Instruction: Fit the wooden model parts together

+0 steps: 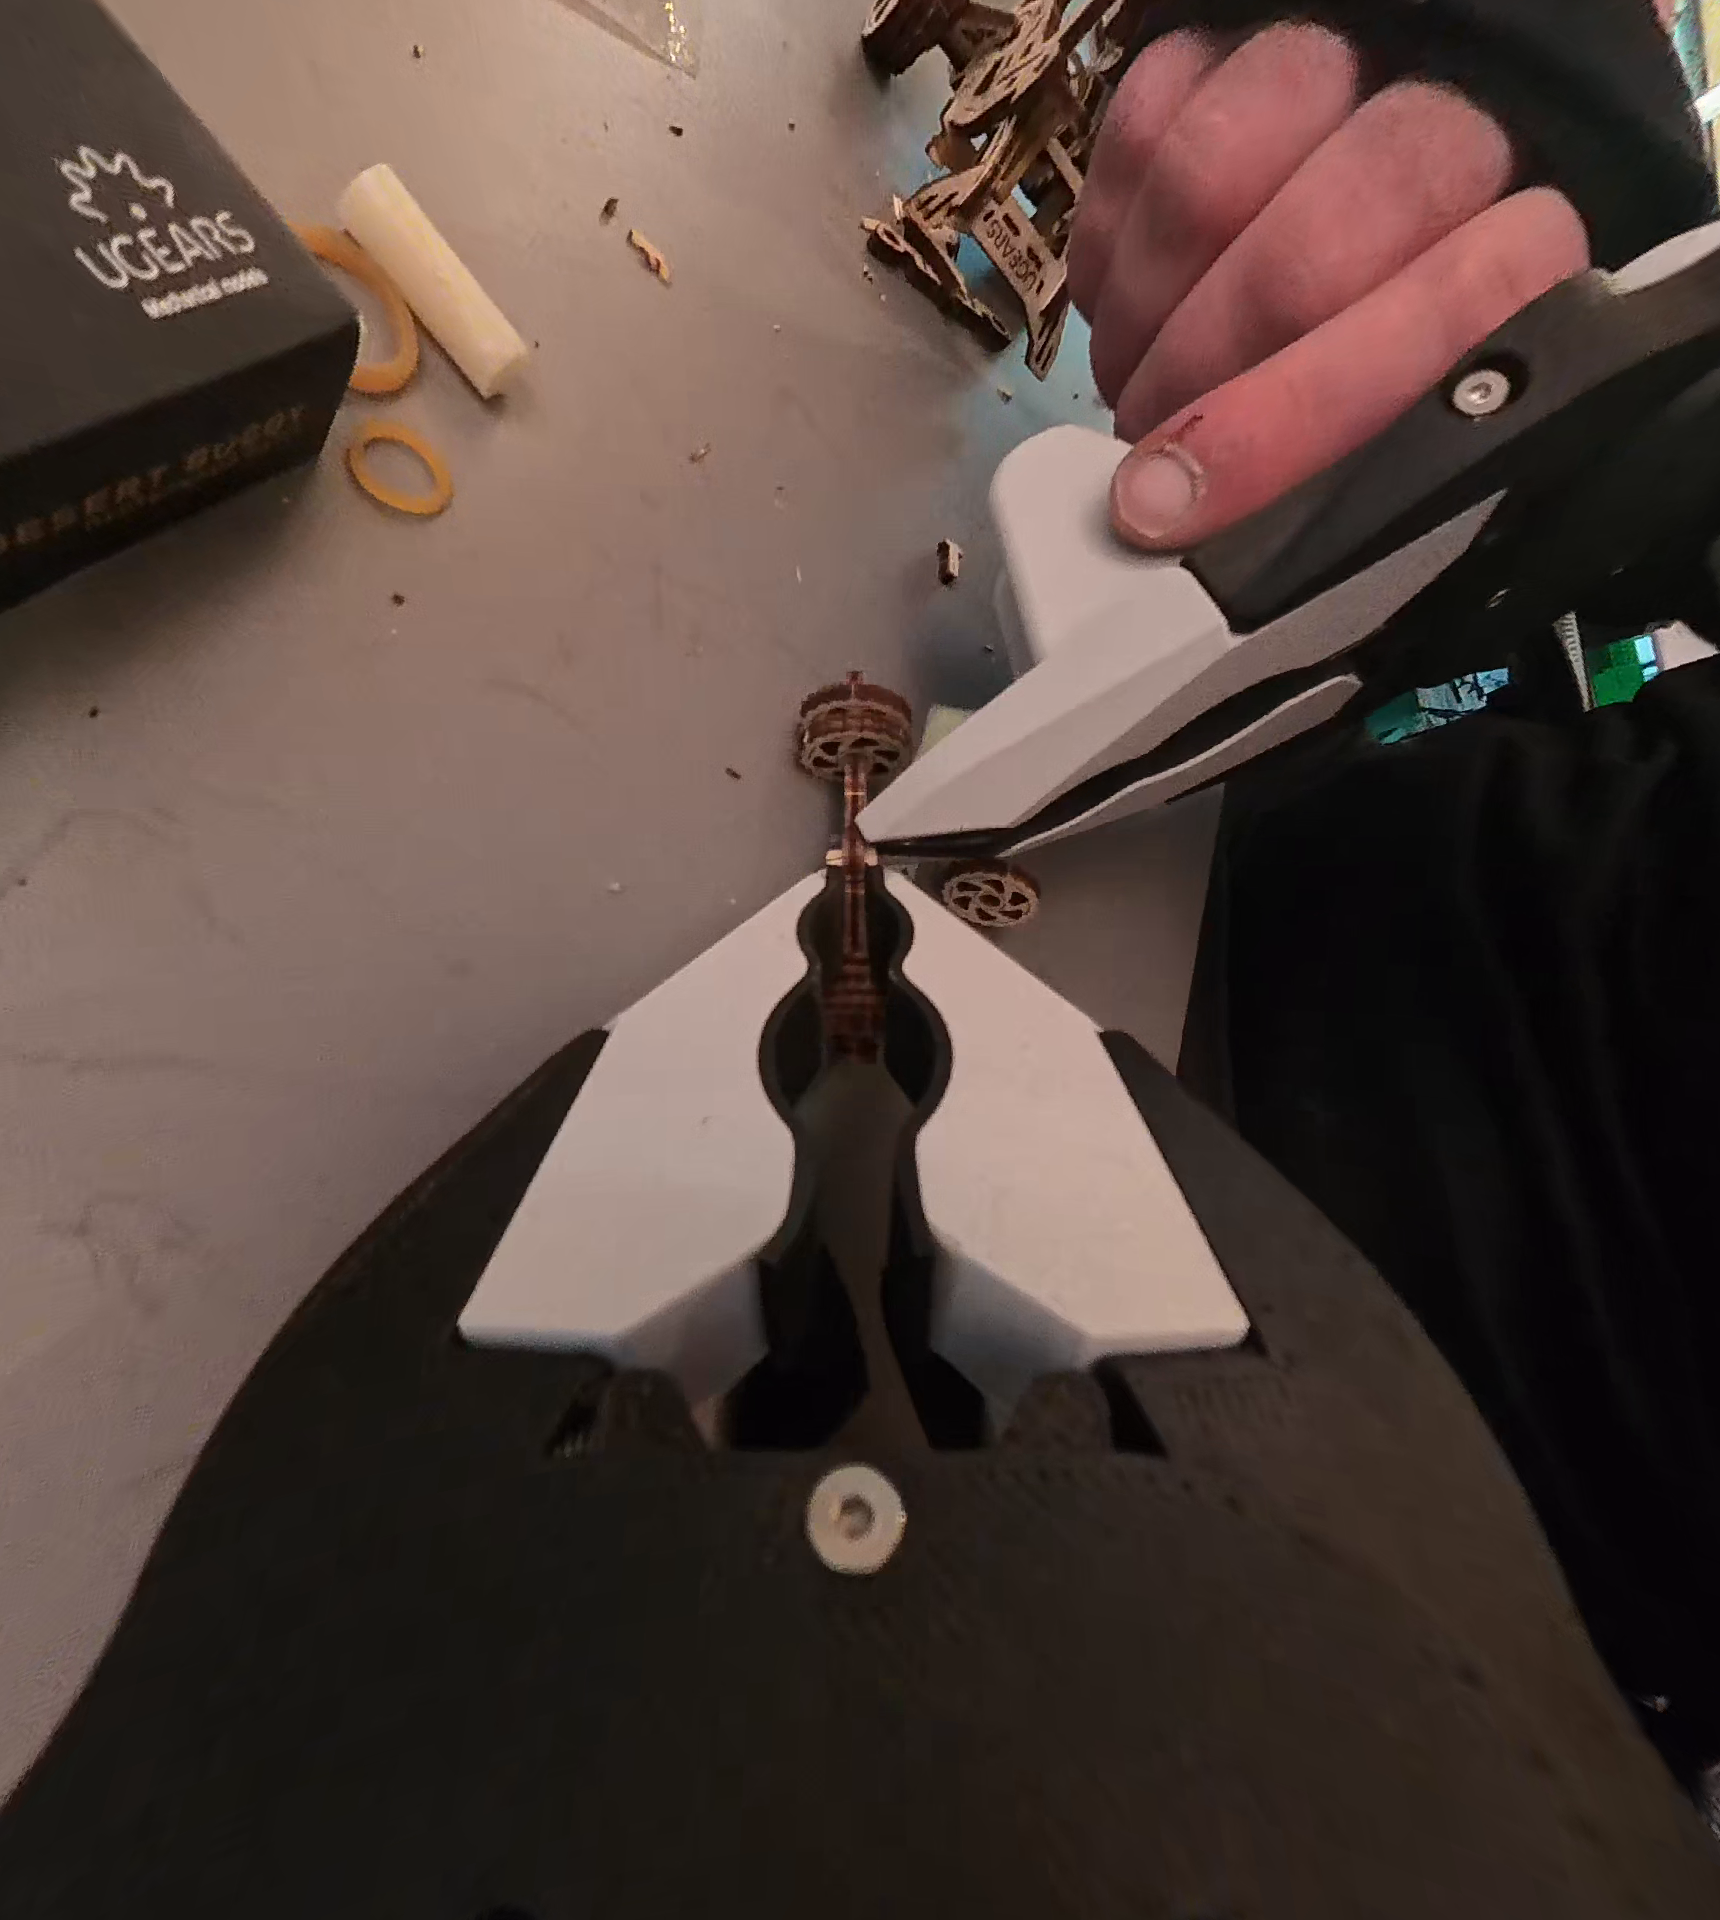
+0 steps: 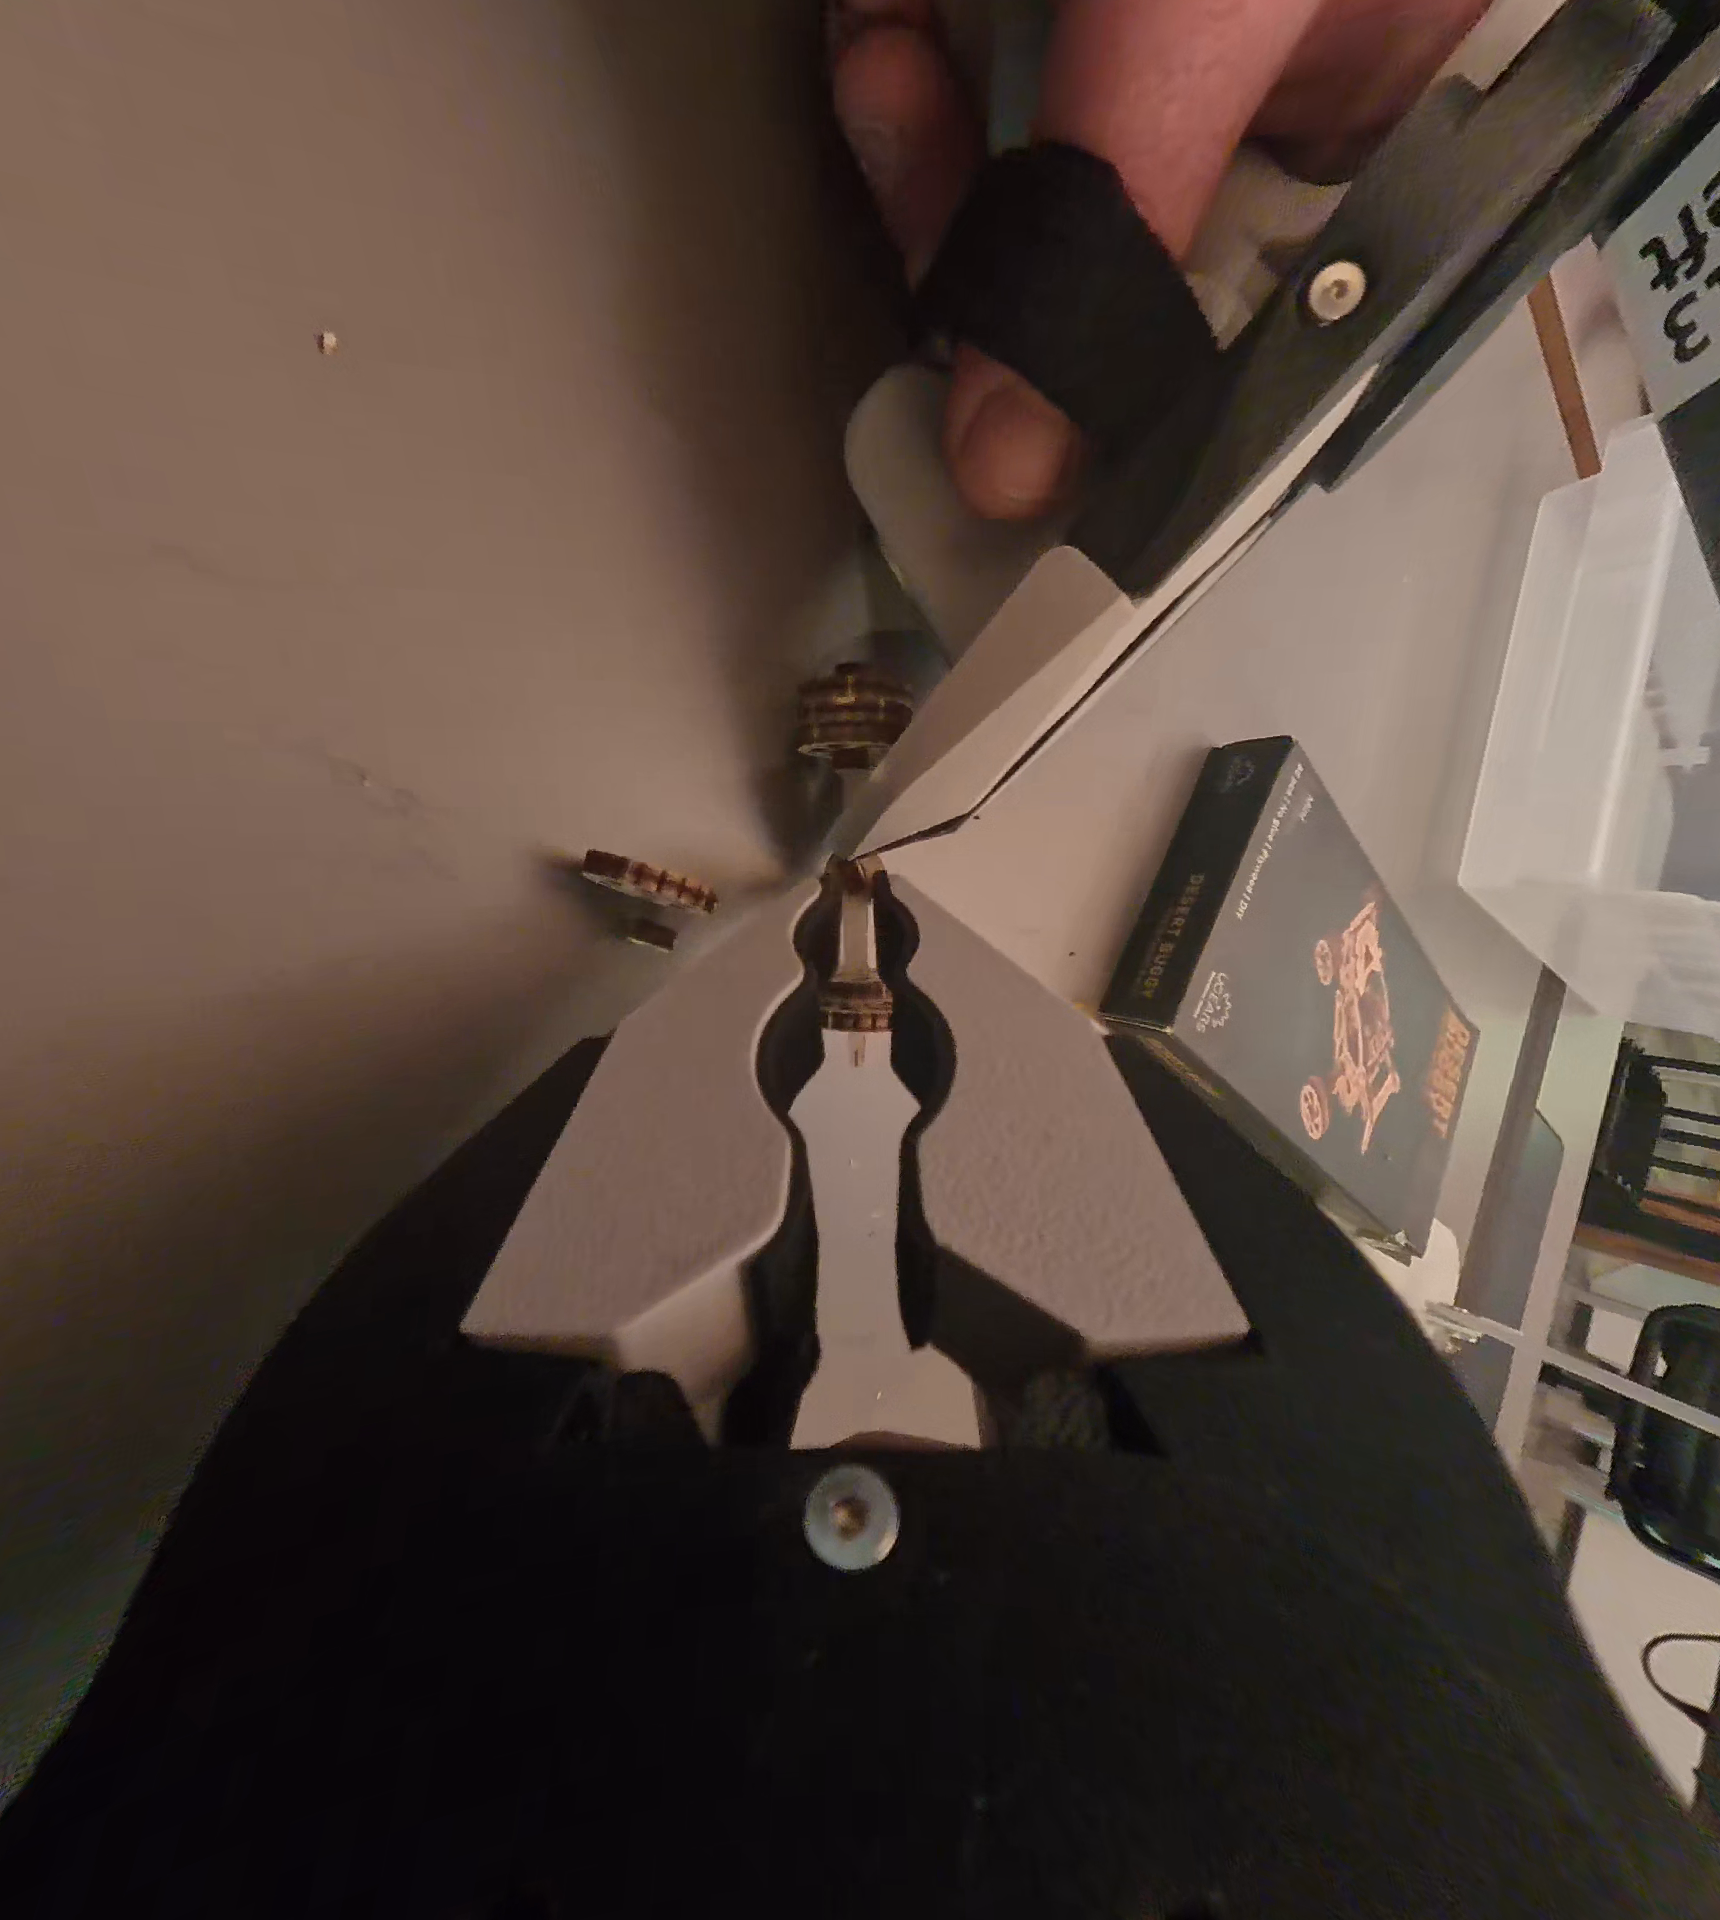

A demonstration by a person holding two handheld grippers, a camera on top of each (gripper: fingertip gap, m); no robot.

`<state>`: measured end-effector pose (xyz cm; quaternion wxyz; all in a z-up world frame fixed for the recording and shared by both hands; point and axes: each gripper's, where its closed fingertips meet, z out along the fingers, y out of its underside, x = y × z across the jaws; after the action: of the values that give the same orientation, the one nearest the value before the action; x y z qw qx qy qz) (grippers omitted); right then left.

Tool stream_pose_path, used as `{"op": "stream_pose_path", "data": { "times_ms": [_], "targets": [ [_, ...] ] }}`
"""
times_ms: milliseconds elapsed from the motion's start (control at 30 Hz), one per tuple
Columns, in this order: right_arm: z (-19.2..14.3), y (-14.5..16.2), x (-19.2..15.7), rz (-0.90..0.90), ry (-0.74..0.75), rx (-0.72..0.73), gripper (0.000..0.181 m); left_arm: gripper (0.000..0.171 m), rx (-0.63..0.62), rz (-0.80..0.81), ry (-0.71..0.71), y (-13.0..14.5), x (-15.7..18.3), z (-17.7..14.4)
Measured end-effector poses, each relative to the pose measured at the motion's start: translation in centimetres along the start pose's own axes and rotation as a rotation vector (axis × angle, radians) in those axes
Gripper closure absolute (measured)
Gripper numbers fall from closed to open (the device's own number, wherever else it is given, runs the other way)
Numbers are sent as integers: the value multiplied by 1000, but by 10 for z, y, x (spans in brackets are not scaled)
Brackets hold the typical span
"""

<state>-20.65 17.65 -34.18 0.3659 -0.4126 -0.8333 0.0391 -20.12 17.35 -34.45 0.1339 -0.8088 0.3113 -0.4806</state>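
Note:
My left gripper [image 1: 851, 881] is shut on a thin dark wooden part [image 1: 851, 987], seen edge-on. A slim axle runs forward from it to a spoked wooden wheel [image 1: 854, 732]. My right gripper [image 2: 854, 878] is shut on a pale pin [image 2: 854, 935] that carries a small wooden gear [image 2: 854, 1003]. The two gripper tips meet almost at right angles just above the grey table. The right gripper [image 1: 871, 840] comes in from the right in the left wrist view. The left gripper [image 2: 871, 831] comes in from the upper right in the right wrist view. The joint between the parts is too small to make out.
A loose wooden wheel [image 1: 991, 894] lies by the tips; it also shows in the right wrist view [image 2: 648, 878]. The part-built wooden buggy [image 1: 1001, 187] stands farther back. A black box [image 1: 87, 312], rubber bands [image 1: 399, 468] and a white cylinder [image 1: 430, 281] lie at the left. A clear bin [image 2: 1645, 675] stands beyond. Between my right fingertips and the white cylinder [image 1: 430, 281] there is roughly 10 cm.

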Motion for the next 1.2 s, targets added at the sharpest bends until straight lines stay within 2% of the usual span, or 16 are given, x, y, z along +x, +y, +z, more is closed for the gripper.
{"op": "stream_pose_path", "data": {
  "times_ms": [267, 767, 867, 1200],
  "targets": [
    [1, -4, -1, -106, 45, -23, 180, 171, -6, -33, 25, 0, 0, 0],
    [1, -3, -1, -98, 10, 16, 179, 171, -25, -86, 86, 0, 1, -1],
    [2, -2, -4, -117, -21, 14, 171, 171, -41, -102, 111, 2, 2, 0],
    [1, 0, -2, -116, 0, 2, 177, 171, -41, -132, 129, 1, 1, -1]
  ]
}}
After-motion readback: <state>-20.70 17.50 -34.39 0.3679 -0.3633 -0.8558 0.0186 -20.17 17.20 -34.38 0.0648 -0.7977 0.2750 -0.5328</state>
